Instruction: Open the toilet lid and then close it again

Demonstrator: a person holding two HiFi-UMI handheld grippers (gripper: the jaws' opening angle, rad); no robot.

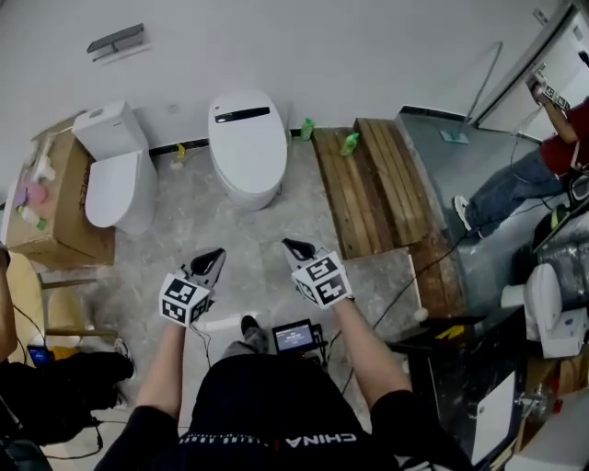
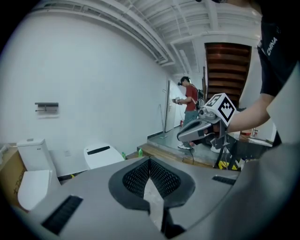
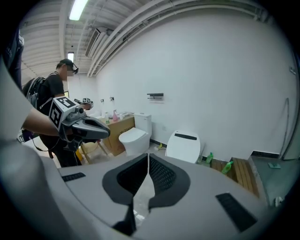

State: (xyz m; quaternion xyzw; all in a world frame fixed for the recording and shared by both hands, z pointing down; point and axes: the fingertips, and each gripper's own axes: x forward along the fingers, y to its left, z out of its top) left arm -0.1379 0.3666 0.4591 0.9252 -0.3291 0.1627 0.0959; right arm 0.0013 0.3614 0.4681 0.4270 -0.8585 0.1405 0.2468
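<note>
I am in a bare workshop or test room. A flat-lidded toilet [image 1: 247,143] stands on the rough concrete floor [image 1: 184,235] by a plain white wall [image 1: 322,46]. To its left are a second toilet [image 1: 115,175] and a cardboard box [image 1: 51,198]. To its right are wooden pallets [image 1: 373,179], a trailing cable [image 1: 405,285] and another person [image 1: 538,170]. Exposed pipes [image 3: 136,28] run overhead.

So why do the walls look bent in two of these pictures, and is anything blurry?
Left gripper view: the wide-angle lens bows the wall, the corners go black, and the shut left claw up close looks soft. Right gripper view: same rounding, plus a ceiling lamp glaring. Head view: straighter lines, even light, faint shadows, the centre toilet fairly sharp.
</note>
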